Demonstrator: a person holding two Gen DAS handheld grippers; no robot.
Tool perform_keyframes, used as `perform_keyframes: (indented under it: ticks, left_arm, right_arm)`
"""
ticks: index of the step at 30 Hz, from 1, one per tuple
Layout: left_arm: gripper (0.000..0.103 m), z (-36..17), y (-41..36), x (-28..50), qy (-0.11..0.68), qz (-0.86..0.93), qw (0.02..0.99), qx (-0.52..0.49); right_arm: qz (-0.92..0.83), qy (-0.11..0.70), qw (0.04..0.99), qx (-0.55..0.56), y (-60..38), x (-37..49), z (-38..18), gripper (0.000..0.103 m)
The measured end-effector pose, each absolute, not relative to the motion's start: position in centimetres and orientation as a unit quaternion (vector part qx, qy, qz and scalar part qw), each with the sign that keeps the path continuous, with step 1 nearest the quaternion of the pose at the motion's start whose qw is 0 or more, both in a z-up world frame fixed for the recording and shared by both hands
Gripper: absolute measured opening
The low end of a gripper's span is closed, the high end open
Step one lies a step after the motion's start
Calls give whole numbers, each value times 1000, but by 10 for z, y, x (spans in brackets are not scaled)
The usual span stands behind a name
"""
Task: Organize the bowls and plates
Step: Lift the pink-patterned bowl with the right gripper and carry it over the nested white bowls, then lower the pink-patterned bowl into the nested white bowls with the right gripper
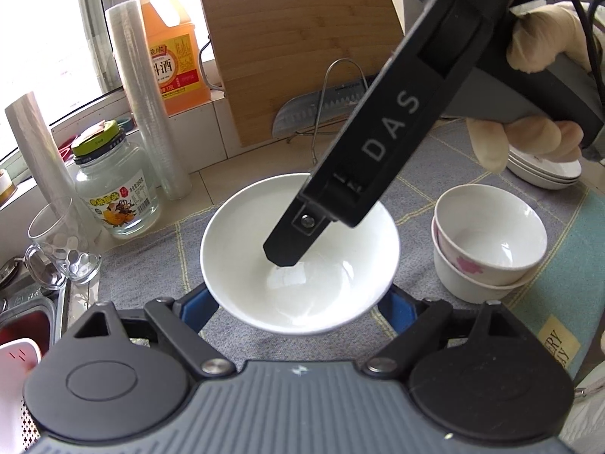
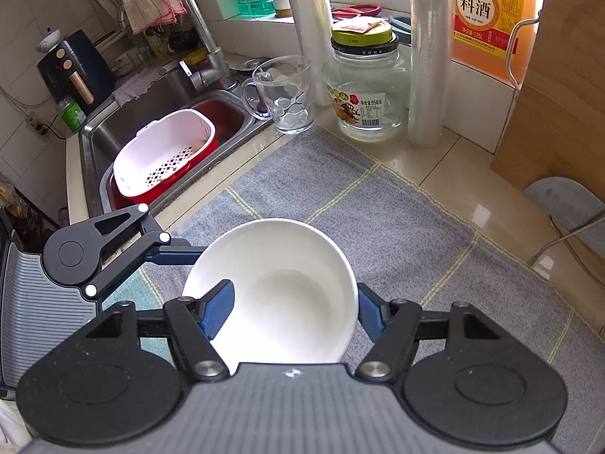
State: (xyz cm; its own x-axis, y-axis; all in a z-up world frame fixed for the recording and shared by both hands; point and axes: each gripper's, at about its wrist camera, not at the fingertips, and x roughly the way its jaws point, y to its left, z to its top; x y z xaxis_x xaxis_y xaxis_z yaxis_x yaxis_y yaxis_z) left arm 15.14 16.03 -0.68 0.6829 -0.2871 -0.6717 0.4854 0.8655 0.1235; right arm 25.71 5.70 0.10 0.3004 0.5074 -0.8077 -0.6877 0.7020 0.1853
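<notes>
A white bowl (image 1: 300, 253) sits on the grey checked mat (image 1: 143, 265). In the right wrist view the same bowl (image 2: 287, 295) lies between my right gripper's (image 2: 291, 312) blue pads (image 2: 217, 308): one pad is inside the rim, the other outside the far wall. It looks shut on the bowl. One right finger (image 1: 287, 242) reaches into the bowl in the left wrist view. My left gripper (image 1: 298, 310) is wide open, its blue fingers (image 1: 194, 308) on either side of the bowl's near edge, under it. Two stacked small bowls (image 1: 487, 242) stand to the right. Stacked plates (image 1: 544, 170) lie behind them.
A glass mug (image 2: 281, 94), a jar (image 2: 365, 90), plastic wrap rolls (image 2: 425, 56) and an orange bottle (image 2: 495, 19) line the back. A cutting board (image 1: 302, 64) leans on the wall with a knife rack (image 1: 325, 113). The sink (image 2: 151, 140) holds a white colander (image 2: 162, 151).
</notes>
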Motion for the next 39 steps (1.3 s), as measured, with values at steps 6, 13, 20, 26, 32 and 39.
perform_keyframes:
  ticks: [6,13,20,26,32,39]
  left_arm:
    - [90,2,148,136,326,-232,902,161]
    - [90,10,133,124,315,-258,897,171]
    - [90,17,113,116,303,-288,892,173]
    - [90,19,92,113,295,-314,885,176]
    - [90,15,71,116,299,-341,874,173]
    - [90,5,53,124,314,-358,862,174]
  right_arm:
    - [361,455,809,-91,39,238,7,74]
    - [340,450,822,-81,15,217,13,74]
    - [316,444,836,-73,-11,197,22,74]
    - [293,439,847,-63,-36,184,26,74]
    - [265,442,856,-50,-63,174,24,74]
    - [243,453,857,-34,-84,170,12,74]
